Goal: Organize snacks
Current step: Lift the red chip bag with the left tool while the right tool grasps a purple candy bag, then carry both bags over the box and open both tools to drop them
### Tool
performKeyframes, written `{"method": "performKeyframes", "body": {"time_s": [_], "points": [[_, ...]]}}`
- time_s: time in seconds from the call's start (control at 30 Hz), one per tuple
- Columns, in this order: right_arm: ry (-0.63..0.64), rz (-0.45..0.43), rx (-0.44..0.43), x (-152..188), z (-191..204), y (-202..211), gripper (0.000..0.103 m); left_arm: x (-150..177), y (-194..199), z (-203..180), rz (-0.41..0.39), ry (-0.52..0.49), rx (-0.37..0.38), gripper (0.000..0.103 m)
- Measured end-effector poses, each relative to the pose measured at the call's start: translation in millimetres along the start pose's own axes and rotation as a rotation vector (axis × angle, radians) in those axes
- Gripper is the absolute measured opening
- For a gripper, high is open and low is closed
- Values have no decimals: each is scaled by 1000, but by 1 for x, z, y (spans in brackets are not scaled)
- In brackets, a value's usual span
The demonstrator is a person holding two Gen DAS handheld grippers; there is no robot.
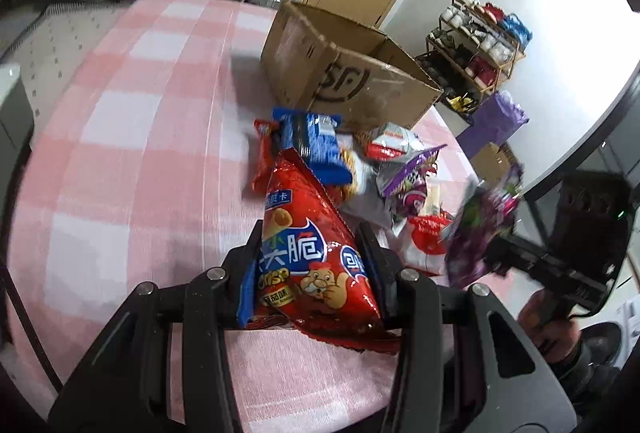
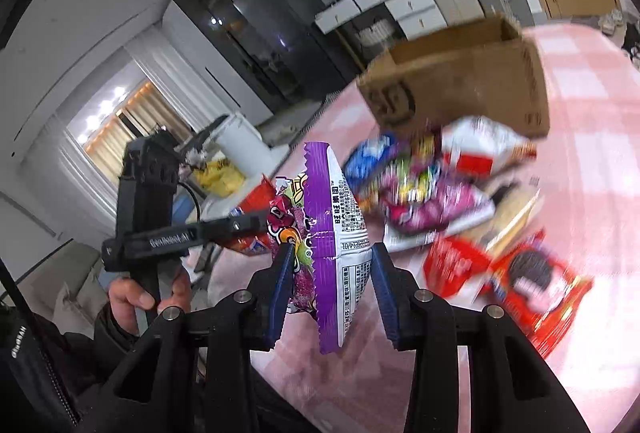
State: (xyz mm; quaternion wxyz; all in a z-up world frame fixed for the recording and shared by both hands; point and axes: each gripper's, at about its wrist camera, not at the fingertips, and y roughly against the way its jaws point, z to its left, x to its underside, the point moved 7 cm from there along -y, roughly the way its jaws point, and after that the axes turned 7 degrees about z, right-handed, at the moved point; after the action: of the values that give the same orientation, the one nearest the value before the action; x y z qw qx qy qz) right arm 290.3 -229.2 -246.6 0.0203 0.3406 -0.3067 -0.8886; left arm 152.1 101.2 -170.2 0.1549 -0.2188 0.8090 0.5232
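My left gripper (image 1: 310, 265) is shut on a red snack bag (image 1: 308, 241) with a cartoon squirrel, held above the pink checked tablecloth (image 1: 132, 137). My right gripper (image 2: 332, 273) is shut on a purple and white candy bag (image 2: 332, 233), lifted off the table. That purple candy bag (image 1: 480, 229) and the right gripper (image 1: 504, 261) holding it also show at the right of the left wrist view. The left gripper (image 2: 256, 223) with its red snack bag (image 2: 250, 243) appears at the left of the right wrist view. An open cardboard box (image 1: 344, 69) stands beyond a pile of snacks (image 1: 360, 161).
The pile holds a blue packet (image 1: 316, 145), a white and red bag (image 1: 392, 145) and a purple bag (image 1: 408, 181). A red cookie pack (image 2: 532, 273) lies at the near right. A shoe rack (image 1: 476, 45) stands past the table edge. A person's hand (image 2: 136, 293) grips the left tool.
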Motion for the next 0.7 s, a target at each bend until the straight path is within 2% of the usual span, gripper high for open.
{"method": "performKeyframes", "body": {"time_s": [0.43,0.7], "points": [[49,-137,33,-79,-18,49,39,-79,28,-32,-75,-109,-37,40],[79,-172,52,-125,-26,73,39,-127,37,-53,-90,-147,-47,40]]}}
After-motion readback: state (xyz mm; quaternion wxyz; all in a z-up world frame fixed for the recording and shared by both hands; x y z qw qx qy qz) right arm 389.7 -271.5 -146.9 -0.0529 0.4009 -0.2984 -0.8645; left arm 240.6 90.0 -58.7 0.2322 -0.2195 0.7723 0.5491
